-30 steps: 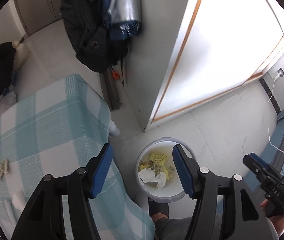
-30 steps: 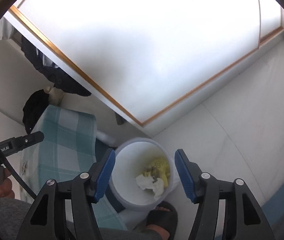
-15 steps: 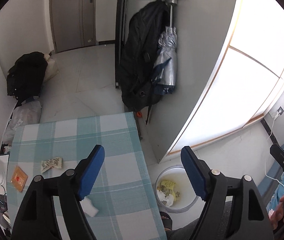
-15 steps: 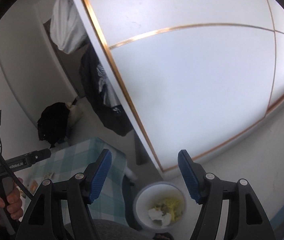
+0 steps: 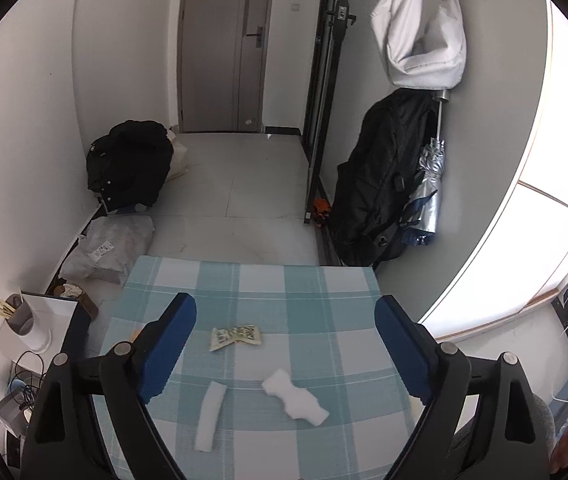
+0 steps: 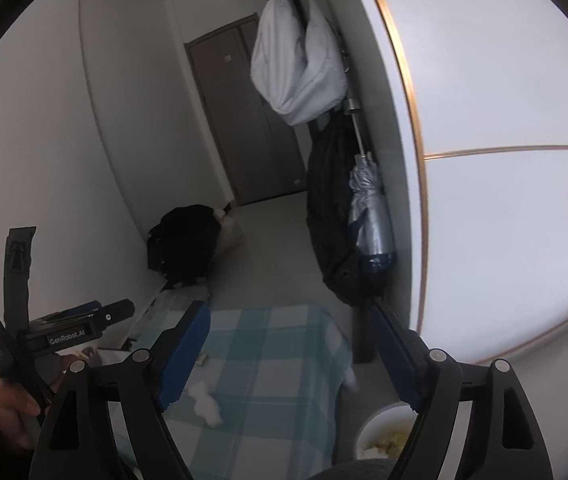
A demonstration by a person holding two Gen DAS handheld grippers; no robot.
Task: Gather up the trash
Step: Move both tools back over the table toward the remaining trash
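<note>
On the checked teal tablecloth (image 5: pixel 308 292) lie a crumpled white tissue (image 5: pixel 295 397), a folded white paper strip (image 5: pixel 209 416) and a printed snack wrapper (image 5: pixel 237 336). My left gripper (image 5: pixel 284 344) hovers over them, its jaws opening, nothing between them. In the right wrist view my right gripper (image 6: pixel 288 356) is raised above the table's near corner, jaws also opening and empty. The white tissue (image 6: pixel 206 400) shows by its left finger. The white bin (image 6: pixel 384 432) with yellow and white trash stands on the floor at lower right, partly hidden by the right finger. The left gripper's body (image 6: pixel 72 326) appears at left.
A black backpack (image 5: pixel 380 184) and a silver umbrella (image 5: pixel 428 188) hang by the wardrobe beside the table. A black bag (image 5: pixel 128 164) and a plastic sack (image 5: pixel 112 248) sit on the floor at left. A side shelf holds a grey cup (image 5: pixel 20 316).
Both grippers rose and swung from over the bin to face the table and room. Their jaws spread wider. The bin left the left wrist view and slid low in the right wrist view.
</note>
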